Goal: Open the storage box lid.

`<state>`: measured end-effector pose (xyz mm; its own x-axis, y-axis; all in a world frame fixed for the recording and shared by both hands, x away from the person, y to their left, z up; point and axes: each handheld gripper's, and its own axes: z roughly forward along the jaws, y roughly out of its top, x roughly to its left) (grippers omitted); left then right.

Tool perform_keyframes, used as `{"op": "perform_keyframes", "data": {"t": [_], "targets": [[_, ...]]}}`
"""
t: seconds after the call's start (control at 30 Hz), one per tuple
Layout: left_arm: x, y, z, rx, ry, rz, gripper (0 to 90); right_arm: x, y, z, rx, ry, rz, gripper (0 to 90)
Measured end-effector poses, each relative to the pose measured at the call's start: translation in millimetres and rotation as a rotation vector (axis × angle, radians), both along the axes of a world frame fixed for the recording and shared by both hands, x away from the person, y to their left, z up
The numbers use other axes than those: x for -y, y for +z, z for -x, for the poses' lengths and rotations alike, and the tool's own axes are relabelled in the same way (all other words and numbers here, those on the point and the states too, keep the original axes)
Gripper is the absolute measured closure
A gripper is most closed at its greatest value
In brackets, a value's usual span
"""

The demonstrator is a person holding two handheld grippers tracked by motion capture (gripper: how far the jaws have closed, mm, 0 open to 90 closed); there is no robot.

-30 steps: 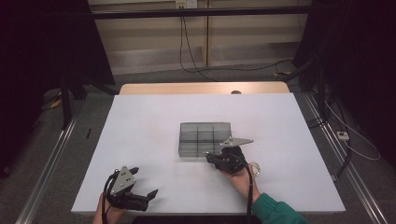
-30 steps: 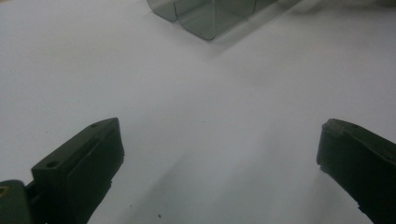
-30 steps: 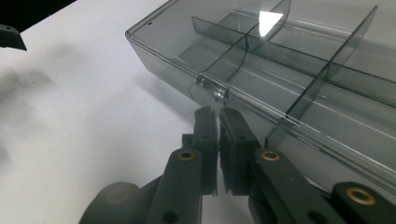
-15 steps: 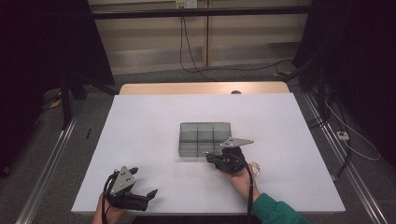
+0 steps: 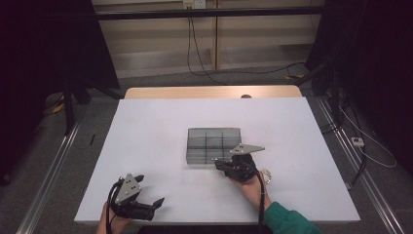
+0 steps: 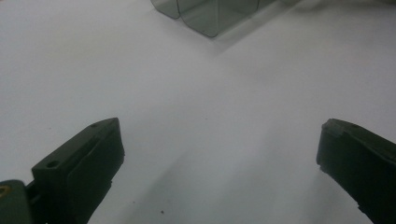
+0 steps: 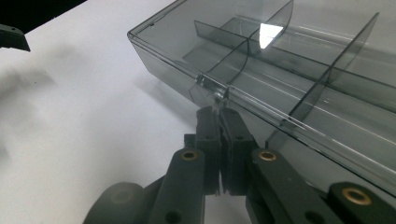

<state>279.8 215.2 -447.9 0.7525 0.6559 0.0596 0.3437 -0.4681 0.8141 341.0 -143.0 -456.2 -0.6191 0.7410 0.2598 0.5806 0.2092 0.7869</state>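
While both hands have kept their places since a second ago, the right gripper (image 7: 218, 114) stays clenched at the front latch of the clear divided box (image 5: 213, 145), mid-table. Its long axis runs left to right, latch side facing the person. Near the table's front-left edge, the left gripper (image 6: 219, 154) is spread wide, holding nothing.

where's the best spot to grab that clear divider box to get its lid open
Grip the small latch tab at the middle of the smoky clear box's near long wall, coming in from the person's side, low and level with the table. It is the one part jutting out from the smooth wall. The right gripper is shut right at it; the left gripper waits open.
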Motion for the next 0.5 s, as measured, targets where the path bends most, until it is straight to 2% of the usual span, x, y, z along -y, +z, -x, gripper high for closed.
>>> {"op": "perform_keyframes", "data": {"t": [0.43, 0.5], "targets": [[-0.1, 0.3, 0.3, 0.003, -0.004, 0.001, 0.6, 1.0, -0.6, -0.3, 0.008, 0.009, -0.008, 87.2], [0.2, 0.3, 0.5, 0.002, -0.005, 0.000, 0.6, 1.5, 1.2, 0.5, 0.023, 0.012, -0.017, 87.2]]}}
